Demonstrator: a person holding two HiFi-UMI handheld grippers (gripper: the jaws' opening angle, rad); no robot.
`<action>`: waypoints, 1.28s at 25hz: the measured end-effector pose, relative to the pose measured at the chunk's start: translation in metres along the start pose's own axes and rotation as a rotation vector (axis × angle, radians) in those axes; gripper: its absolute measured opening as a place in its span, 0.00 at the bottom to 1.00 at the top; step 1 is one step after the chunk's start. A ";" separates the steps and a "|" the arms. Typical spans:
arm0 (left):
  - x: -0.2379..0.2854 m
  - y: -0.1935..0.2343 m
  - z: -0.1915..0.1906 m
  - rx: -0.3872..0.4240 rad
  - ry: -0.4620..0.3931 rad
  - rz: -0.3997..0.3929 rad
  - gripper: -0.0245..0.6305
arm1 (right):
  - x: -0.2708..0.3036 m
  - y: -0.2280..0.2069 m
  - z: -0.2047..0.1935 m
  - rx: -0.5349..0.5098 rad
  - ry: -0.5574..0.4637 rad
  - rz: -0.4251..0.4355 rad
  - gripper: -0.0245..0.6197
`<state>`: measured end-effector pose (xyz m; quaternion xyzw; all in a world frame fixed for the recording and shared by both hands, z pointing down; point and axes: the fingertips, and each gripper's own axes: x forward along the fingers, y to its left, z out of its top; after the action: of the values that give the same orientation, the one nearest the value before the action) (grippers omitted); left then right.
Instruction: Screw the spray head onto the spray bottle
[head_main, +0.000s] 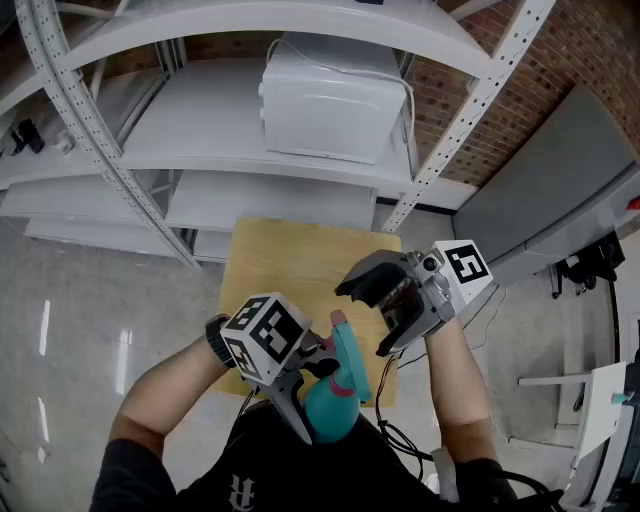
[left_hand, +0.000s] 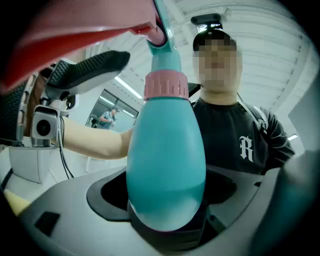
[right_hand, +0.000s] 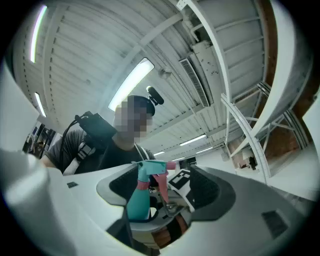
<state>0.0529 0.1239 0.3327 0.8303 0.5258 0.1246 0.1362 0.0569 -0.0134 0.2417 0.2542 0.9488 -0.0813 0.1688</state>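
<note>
Cannot make out the base of the spray bottle (left_hand: 165, 160) in the left gripper view, sunk between the clamped jaws of the left gripper (head_main: 310, 390). Loses most of the spray head (left_hand: 85, 35) there to the top edge and to close-range blur, leaving only a red smear above the pink collar (left_hand: 166, 85). Shows too small in the right gripper view to judge the seating of collar on neck, and lies largely covered in the head view by the marker cube (head_main: 262, 335).
</note>
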 end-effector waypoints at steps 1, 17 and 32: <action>0.002 0.000 -0.003 -0.006 0.013 -0.004 0.65 | 0.000 -0.001 -0.003 0.006 0.008 0.001 0.50; -0.033 0.004 0.003 -0.042 -0.179 0.053 0.65 | 0.007 0.001 -0.013 -0.053 0.169 -0.075 0.49; -0.004 -0.017 0.004 -0.046 -0.131 -0.147 0.65 | 0.032 0.009 -0.002 -0.080 0.150 0.137 0.53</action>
<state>0.0387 0.1267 0.3225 0.7926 0.5721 0.0718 0.1982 0.0348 0.0096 0.2316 0.3170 0.9416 -0.0125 0.1127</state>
